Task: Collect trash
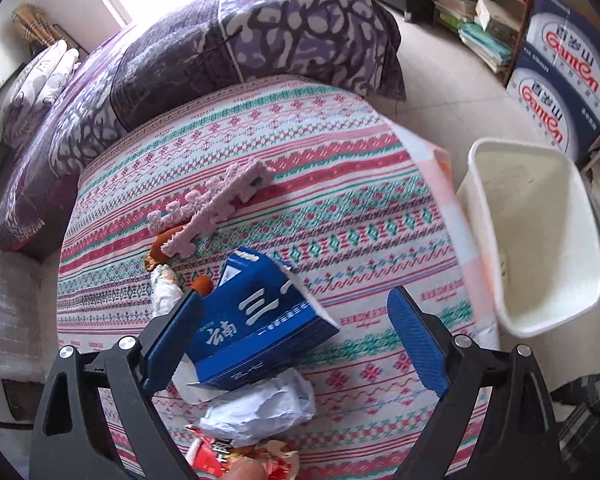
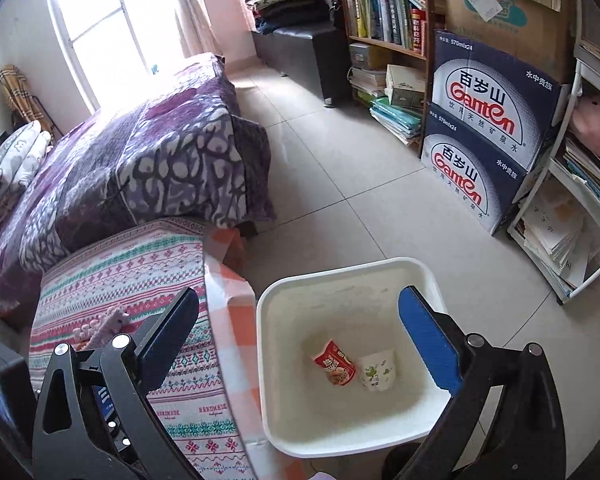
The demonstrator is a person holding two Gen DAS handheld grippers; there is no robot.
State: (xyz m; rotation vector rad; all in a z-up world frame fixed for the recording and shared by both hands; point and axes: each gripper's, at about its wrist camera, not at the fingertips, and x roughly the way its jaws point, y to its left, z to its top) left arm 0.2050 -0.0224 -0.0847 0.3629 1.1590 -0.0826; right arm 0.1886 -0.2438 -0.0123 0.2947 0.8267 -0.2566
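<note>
A: While the right gripper (image 2: 300, 344) hangs spread over the bin (image 2: 380, 280), what's inside?
B: Red wrapper (image 2: 335, 368), paper cup (image 2: 377, 372).
A: Left gripper (image 1: 296, 340)?
B: Spread, empty, around the creased blue box (image 1: 260, 320) lying on the bed (image 1: 340, 208).

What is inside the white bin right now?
In the right wrist view, the white bin holds a red snack wrapper and a small white paper cup on its floor. The right gripper's finger covers part of the far-right wall.
</note>
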